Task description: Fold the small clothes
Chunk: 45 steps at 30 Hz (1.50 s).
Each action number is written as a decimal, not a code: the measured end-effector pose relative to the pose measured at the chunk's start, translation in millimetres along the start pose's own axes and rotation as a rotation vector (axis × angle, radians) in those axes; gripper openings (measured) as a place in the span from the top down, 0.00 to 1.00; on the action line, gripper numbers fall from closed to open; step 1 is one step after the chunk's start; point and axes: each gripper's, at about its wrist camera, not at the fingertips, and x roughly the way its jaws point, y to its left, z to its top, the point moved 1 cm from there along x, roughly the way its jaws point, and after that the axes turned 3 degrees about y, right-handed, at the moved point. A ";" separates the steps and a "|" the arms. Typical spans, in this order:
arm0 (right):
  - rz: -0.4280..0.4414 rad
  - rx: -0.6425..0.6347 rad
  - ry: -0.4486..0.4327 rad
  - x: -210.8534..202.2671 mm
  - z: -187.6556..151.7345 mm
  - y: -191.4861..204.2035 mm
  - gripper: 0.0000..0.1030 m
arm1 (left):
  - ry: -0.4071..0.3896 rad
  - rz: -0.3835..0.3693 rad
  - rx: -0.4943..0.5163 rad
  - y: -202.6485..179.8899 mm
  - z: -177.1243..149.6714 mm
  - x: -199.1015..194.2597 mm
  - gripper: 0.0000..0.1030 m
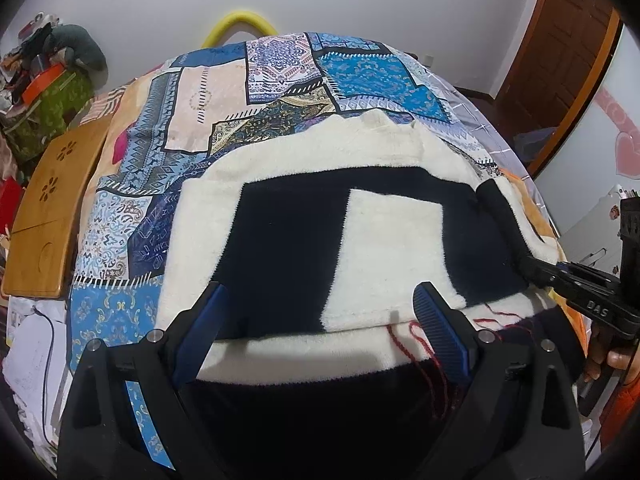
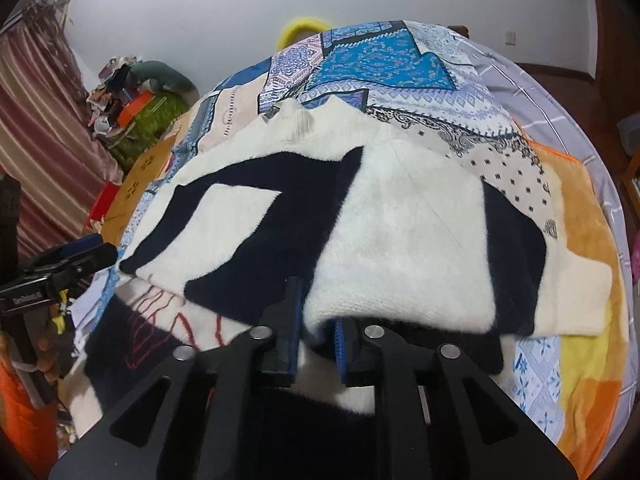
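A fluffy white sweater with wide black bands (image 1: 392,236) lies on the patterned bedspread (image 1: 208,100); it also shows in the right wrist view (image 2: 400,232). Red yarn lines run along its near part. My left gripper (image 1: 320,304) is open, its blue-padded fingers wide apart over the sweater's near edge. My right gripper (image 2: 318,320) is shut on a folded-over sleeve of the sweater, which bunches between the pads. The right gripper also shows at the sweater's right edge in the left wrist view (image 1: 532,264).
A wooden lap table (image 1: 52,208) lies at the bed's left side. A cluttered green-covered stand (image 1: 52,92) is beyond it. An orange blanket (image 2: 580,240) lies on the right of the bed. A wooden door (image 1: 560,48) is at far right.
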 end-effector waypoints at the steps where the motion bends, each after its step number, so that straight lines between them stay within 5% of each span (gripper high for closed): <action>1: 0.008 0.008 0.002 -2.7 -1.5 -0.7 0.80 | 0.001 -0.001 0.002 -0.9 0.0 0.2 0.09; 6: 0.002 0.007 -0.007 -19.8 -10.4 -2.6 0.68 | 0.001 -0.007 0.012 -5.3 0.9 0.8 0.09; 12: -0.046 0.057 -0.055 -49.1 -18.2 -25.9 0.65 | 0.005 -0.012 0.026 -12.9 2.4 4.4 0.09; 21: -0.201 0.217 -0.153 -79.5 -21.2 -99.6 0.58 | 0.025 -0.009 0.042 -23.0 5.2 14.5 0.09; 34: -0.355 0.418 -0.032 -36.7 -41.7 -204.2 0.58 | 0.076 0.005 0.051 -30.5 7.8 37.3 0.09; 45: -0.354 0.401 -0.001 -11.5 -42.1 -216.8 0.56 | 0.113 0.004 0.044 -33.0 7.7 53.7 0.09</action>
